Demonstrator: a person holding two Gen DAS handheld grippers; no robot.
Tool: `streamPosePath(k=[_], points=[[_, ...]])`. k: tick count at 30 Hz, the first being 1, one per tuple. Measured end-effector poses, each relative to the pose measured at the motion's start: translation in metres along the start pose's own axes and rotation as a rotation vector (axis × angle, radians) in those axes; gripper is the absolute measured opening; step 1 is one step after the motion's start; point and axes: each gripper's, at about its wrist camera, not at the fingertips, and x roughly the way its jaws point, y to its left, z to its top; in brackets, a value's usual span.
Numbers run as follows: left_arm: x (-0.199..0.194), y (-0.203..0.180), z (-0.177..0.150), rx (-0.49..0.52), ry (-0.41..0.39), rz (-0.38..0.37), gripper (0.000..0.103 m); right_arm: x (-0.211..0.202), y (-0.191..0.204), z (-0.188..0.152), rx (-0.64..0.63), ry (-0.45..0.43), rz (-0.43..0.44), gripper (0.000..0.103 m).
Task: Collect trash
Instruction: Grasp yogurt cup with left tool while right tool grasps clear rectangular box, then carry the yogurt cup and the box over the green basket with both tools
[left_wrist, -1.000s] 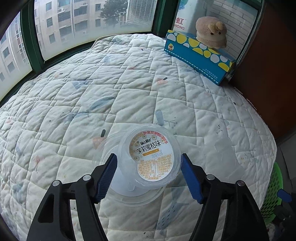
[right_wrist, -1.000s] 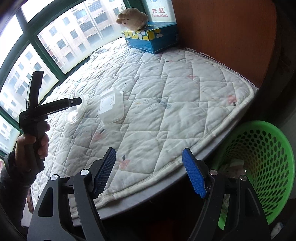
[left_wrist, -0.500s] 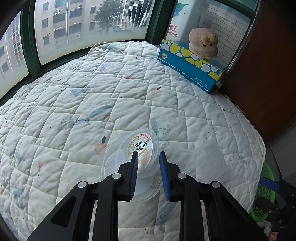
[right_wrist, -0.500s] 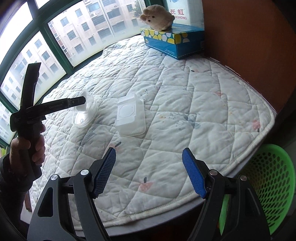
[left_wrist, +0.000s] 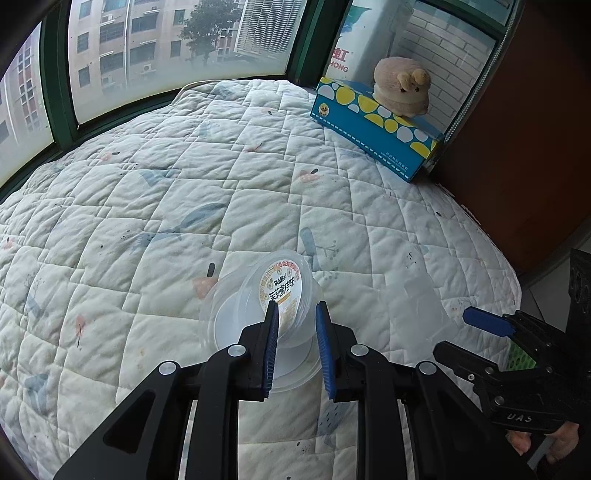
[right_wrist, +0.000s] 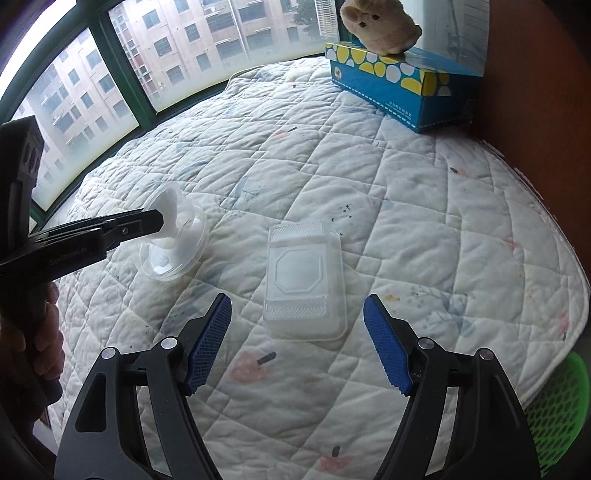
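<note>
A clear round plastic cup (left_wrist: 280, 295) with an orange-and-white label is pinched at its rim by my left gripper (left_wrist: 295, 314), which is shut on it and tilts it over a clear lid on the quilt. The same cup (right_wrist: 173, 221) shows in the right wrist view at the left. A clear rectangular plastic box (right_wrist: 304, 284) lies on the quilt just ahead of my right gripper (right_wrist: 297, 314), which is open and empty, with its fingers on either side of the box's near end. A green basket (right_wrist: 557, 413) stands below the bed's right edge.
A white quilted bed (left_wrist: 184, 184) fills both views. A blue tissue box (right_wrist: 399, 85) with a plush toy (right_wrist: 376, 22) on it sits at the far corner by a brown wall. Windows line the far and left sides.
My left gripper has shut on the cup's rim and tipped it up. My right gripper has moved from over the basket to the rectangular box on the bed.
</note>
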Motion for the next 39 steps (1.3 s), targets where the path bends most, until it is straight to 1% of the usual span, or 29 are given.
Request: streamPosePath(k=[5,7,10,11,12,15,21,24,27,30,36,39], points=[[-0.002,-0.004,-0.006,0.049,0.002,0.007,0.020,0.021,0.002,0.005,-0.010,0.031,-0.020,0.068],[-0.001,-0.005,-0.009,0.061,0.003,0.000,0.020,0.027,0.002,0.004,-0.013,0.048,-0.040,0.060],[0.000,-0.005,-0.013,0.062,0.004,-0.020,0.020,0.030,0.000,0.001,-0.021,0.047,-0.070,0.053],[0.000,-0.004,-0.013,0.060,0.003,-0.025,0.019,0.028,0.000,0.000,-0.022,0.042,-0.070,0.053],[-0.001,-0.004,-0.014,0.061,0.001,-0.032,0.015,0.026,-0.001,-0.002,-0.021,0.037,-0.071,0.053],[-0.005,-0.004,-0.011,0.059,-0.004,-0.038,0.013,0.014,-0.006,-0.004,-0.003,0.016,-0.061,0.053],[-0.028,-0.001,0.005,0.009,-0.046,-0.080,0.013,-0.023,-0.019,-0.010,0.059,-0.040,-0.019,0.053],[-0.042,-0.006,0.013,0.001,-0.066,-0.099,0.013,-0.042,-0.024,-0.016,0.076,-0.069,-0.014,0.053],[-0.054,-0.020,0.016,0.027,-0.085,-0.109,0.013,-0.061,-0.031,-0.025,0.097,-0.094,-0.014,0.053],[-0.064,-0.039,0.014,0.050,-0.090,-0.139,0.013,-0.078,-0.041,-0.037,0.122,-0.114,-0.020,0.053],[-0.070,-0.095,0.002,0.124,-0.084,-0.207,0.013,-0.108,-0.068,-0.074,0.182,-0.139,-0.059,0.053],[-0.068,-0.128,-0.008,0.167,-0.069,-0.245,0.013,-0.123,-0.088,-0.097,0.235,-0.144,-0.078,0.053]])
